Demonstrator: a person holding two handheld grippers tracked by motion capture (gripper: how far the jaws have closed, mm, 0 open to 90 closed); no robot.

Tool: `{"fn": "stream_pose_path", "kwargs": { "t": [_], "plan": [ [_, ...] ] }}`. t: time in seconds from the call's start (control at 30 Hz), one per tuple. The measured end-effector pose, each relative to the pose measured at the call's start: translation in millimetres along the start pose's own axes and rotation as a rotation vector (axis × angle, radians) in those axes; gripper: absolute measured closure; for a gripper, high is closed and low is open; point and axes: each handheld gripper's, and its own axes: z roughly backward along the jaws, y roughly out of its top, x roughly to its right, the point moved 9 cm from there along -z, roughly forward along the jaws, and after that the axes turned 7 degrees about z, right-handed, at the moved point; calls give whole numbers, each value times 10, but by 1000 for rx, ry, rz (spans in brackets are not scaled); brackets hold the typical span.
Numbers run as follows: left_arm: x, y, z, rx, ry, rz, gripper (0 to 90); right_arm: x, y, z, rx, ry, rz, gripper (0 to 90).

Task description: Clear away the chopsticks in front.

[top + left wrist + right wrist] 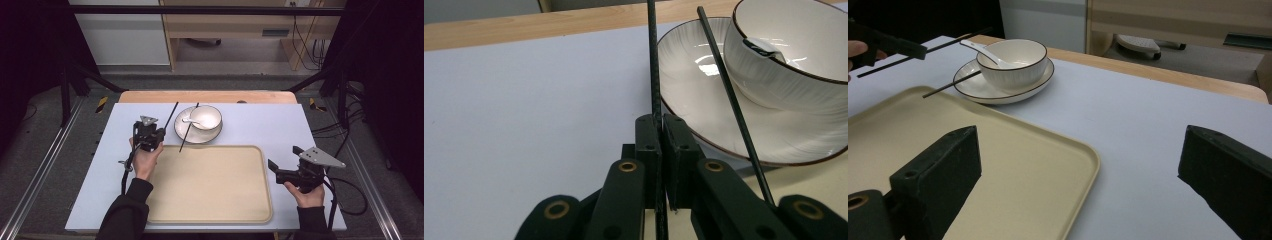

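Note:
A white bowl (206,118) with a white spoon (189,120) in it stands on a white plate (186,134) at the back of the table. My left gripper (160,133) is just left of the plate, shut on a black chopstick (654,70) that points away past the plate's left rim. A second chopstick (730,100) lies across the plate, its near end on the beige tray (210,200). My right gripper (283,156) hovers at the tray's right edge, jaws wide open and empty; the right gripper view looks between them (1080,150) over the tray corner.
The tray (1013,150) takes up the middle front of the white table top (260,125). A wooden strip (207,96) runs along the table's far edge. Black frame posts and cables stand on the floor to both sides. Cables trail from both grippers.

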Motion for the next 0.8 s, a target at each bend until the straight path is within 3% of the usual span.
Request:
{"fn": "stream_pose_path", "kwargs": {
  "t": [0.1, 0.2, 0.43, 0.5, 0.6, 0.8],
  "plan": [
    [-34, -55, 143, 19, 7, 19, 852, 11, 5, 12, 4, -2, -6, 36],
    [-42, -89, 303, 42, 24, 10, 852, 18, 1, 14, 4, -7, -7, 34],
    [19, -157, 588, 90, 17, 49, 852, -8, 8, 14, 4, -5, -7, 33],
    [67, -198, 716, 117, 34, 60, 852, -14, 15, 26, 8, -7, -5, 33],
    [114, -279, 819, 138, 55, 57, 852, -13, 32, 47, 18, -5, -10, 34],
    [201, -460, 938, 164, 68, 92, 852, -18, 52, 67, 26, -3, -7, 33]
  ]
}}
